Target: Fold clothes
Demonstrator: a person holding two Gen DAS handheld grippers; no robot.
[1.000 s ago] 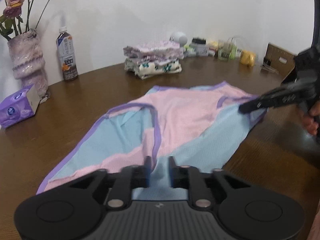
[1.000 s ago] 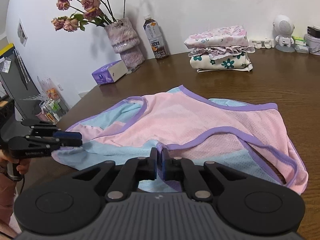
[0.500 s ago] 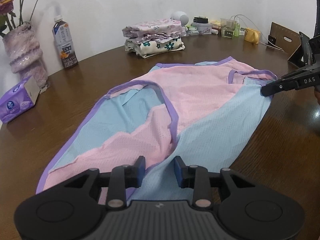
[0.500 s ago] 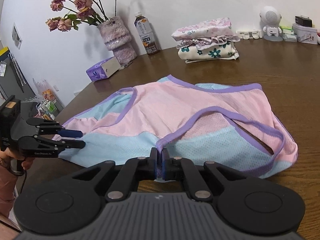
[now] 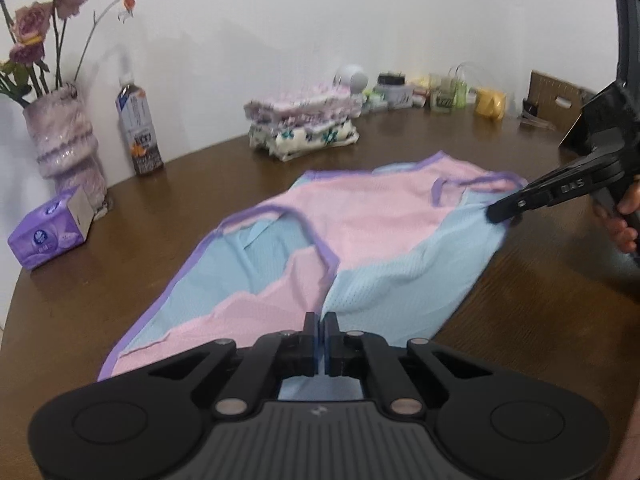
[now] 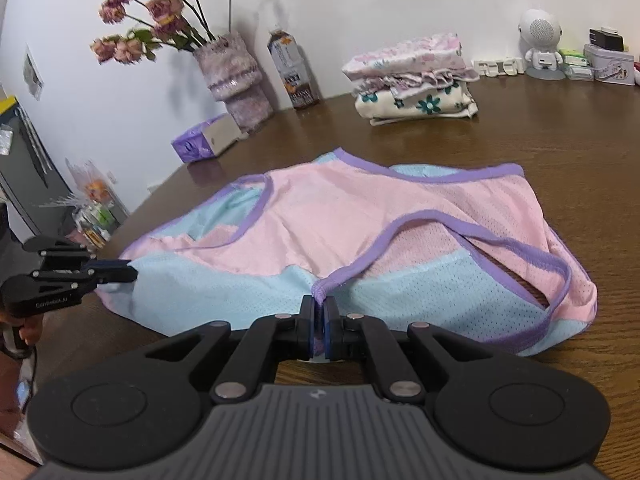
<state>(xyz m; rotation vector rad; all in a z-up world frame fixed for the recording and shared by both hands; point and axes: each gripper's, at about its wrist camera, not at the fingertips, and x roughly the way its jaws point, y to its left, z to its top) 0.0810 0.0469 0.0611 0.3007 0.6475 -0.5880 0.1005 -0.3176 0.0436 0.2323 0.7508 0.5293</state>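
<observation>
Left gripper (image 5: 321,322) closed, jaws pinching the near hem of the garment (image 5: 360,232) where pink meets blue. From the right wrist view, the same gripper (image 6: 134,272) low at the left, tips clamped on the garment's (image 6: 340,220) blue corner, held by a hand (image 6: 30,330) only partly in sight.

Right gripper (image 6: 319,306) also closed, jaws nipping a bunched bit of purple trim at the near edge. From the left wrist view, that gripper (image 5: 494,214) reaching in from the right, tip on the blue cloth just under a purple-edged armhole, with a hand (image 5: 624,224) wrapped round its handle.

Garment spread mostly flat across the middle of the table (image 5: 100,300), a mesh sleeveless top in pink and light blue with purple binding at neck and armholes. Some slack wrinkles near both pinch points; right side bulging in a loose fold, armhole gaping.

Farther back on the table (image 6: 580,140), well apart from the garment: a stack (image 5: 302,124) of folded clothes, floral prints, also plain from the right wrist (image 6: 416,80). To the left, a bottle (image 5: 139,128) with a dark drink, a vase (image 5: 66,148) of dried roses, and a purple tissue pack (image 5: 50,232) just beside the vase. Small clutter along the wall, including a white round speaker (image 6: 540,44) and a tin (image 6: 610,64). White wall behind.
</observation>
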